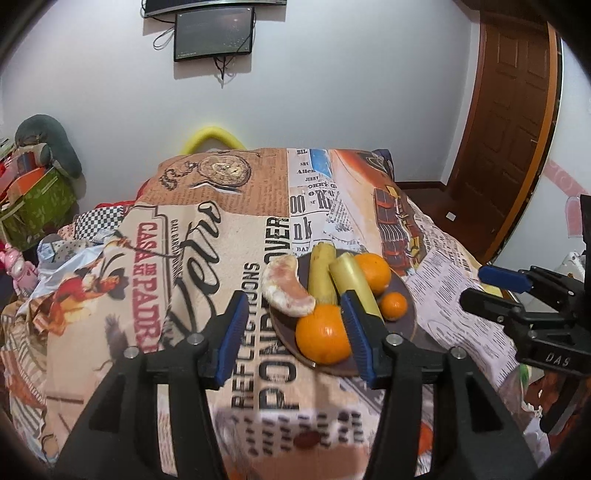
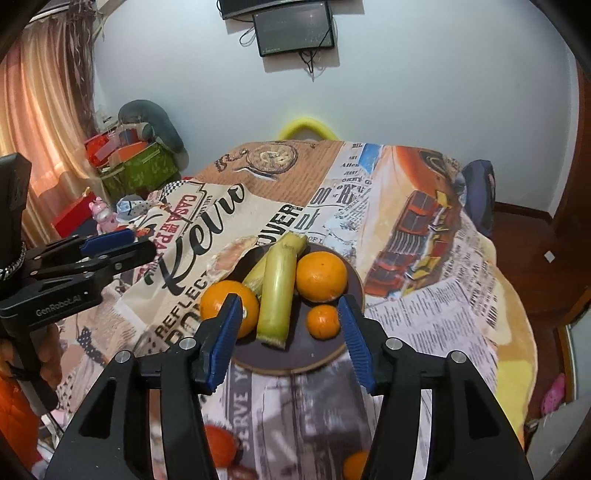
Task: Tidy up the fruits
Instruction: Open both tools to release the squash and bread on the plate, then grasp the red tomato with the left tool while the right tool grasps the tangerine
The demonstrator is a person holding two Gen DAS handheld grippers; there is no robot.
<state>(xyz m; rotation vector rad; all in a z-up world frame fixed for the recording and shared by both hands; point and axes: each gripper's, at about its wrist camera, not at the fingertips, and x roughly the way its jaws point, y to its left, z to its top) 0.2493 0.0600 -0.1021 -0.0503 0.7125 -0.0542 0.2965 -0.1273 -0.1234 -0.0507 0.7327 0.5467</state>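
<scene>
We see a dark plate [image 2: 347, 280] at frame centre holding two oranges [image 2: 321, 275], a small tangerine [image 2: 323, 321], two yellow-green stalks [image 2: 277, 295] and a peeled pomelo wedge [image 1: 284, 286].

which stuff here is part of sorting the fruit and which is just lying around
Part of the job:
- plate
- big oranges
- small orange
- two green stalks
- peeled citrus piece

Just lying about:
- printed tablecloth
- green box
- pink toy
- wall screen

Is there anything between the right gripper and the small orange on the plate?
Nothing visible. The right gripper is open and empty above the plate's near rim; the small orange lies just ahead, the long yellow-green piece beside it.
</scene>
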